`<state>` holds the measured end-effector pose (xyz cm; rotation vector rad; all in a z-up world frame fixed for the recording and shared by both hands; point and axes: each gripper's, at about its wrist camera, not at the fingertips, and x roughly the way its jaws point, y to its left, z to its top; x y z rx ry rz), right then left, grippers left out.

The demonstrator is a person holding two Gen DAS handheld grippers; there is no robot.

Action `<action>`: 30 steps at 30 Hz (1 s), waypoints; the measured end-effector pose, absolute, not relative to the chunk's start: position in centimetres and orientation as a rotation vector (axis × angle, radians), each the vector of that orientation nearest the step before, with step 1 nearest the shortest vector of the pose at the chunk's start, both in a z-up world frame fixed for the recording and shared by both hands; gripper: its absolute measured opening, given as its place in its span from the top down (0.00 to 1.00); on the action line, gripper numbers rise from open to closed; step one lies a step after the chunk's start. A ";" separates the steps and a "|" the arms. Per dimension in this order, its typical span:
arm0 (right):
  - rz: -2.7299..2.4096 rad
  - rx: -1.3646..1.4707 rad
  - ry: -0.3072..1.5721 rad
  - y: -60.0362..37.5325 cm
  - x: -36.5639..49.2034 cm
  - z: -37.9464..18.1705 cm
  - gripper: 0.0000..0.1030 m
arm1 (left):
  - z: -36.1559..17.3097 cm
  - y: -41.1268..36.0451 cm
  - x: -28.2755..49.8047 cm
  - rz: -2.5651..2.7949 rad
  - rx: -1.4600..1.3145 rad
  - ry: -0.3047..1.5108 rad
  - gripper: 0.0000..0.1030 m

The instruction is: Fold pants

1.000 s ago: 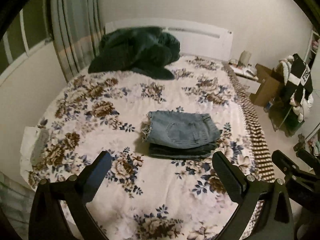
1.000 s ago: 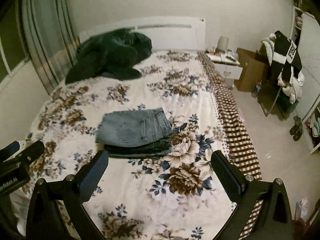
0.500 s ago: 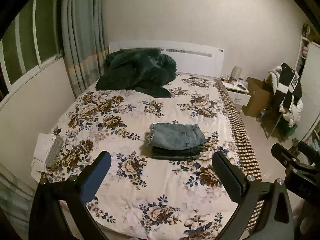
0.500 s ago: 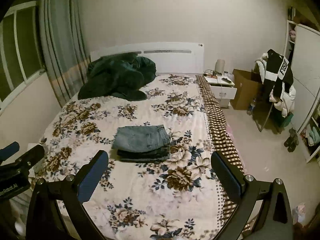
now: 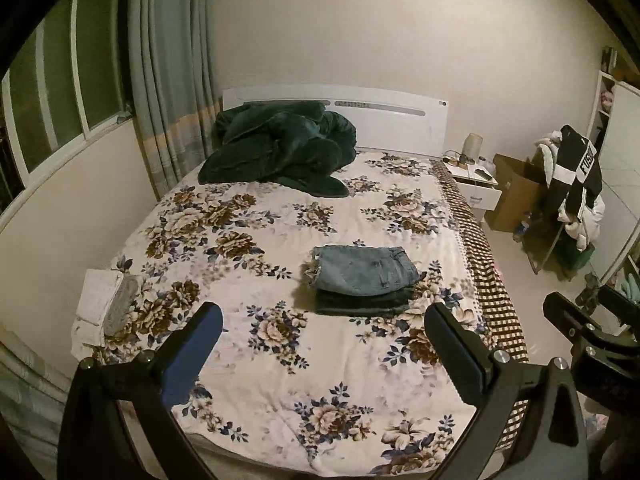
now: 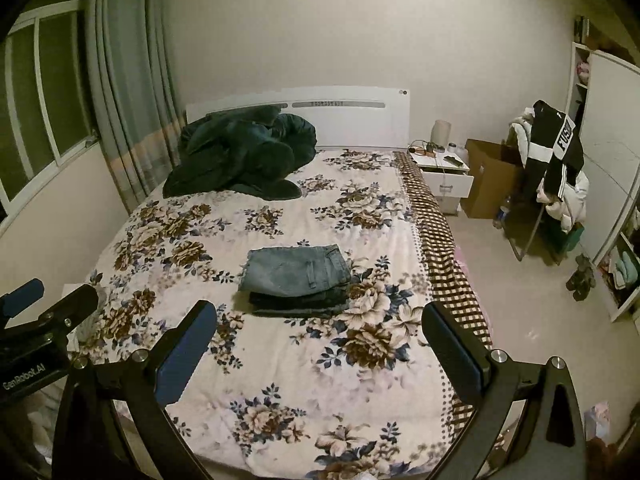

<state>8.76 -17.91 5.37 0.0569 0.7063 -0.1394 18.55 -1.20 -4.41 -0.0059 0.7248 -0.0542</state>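
Note:
A pair of light blue jeans (image 5: 362, 270) lies folded on top of a darker folded pair, in the middle of the floral bedspread (image 5: 256, 240); the stack also shows in the right wrist view (image 6: 294, 270). My left gripper (image 5: 320, 330) is open and empty, held back over the foot of the bed, well short of the stack. My right gripper (image 6: 318, 330) is open and empty too, equally far back. Each gripper's body shows at the edge of the other's view.
A dark green blanket (image 5: 280, 148) is heaped at the headboard. A white folded item (image 5: 100, 300) lies at the bed's left edge. A nightstand (image 6: 444, 174), a cardboard box (image 6: 490, 178) and a chair piled with clothes (image 6: 554, 172) stand right of the bed. Window and curtains are on the left.
Both grippers have pulled back and up from the folded stack, so the whole bed and room come into view. The jeans have not moved. Both stay open.

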 end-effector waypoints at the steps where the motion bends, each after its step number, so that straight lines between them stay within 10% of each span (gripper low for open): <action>1: -0.139 0.055 0.707 -17.9 8.8 5.3 0.00 | -4.4 -1.2 18.5 -0.056 -0.006 0.723 0.00; 30: -0.132 0.072 0.711 -18.1 7.9 5.8 0.00 | -3.3 -1.2 17.0 -0.030 0.021 0.690 0.00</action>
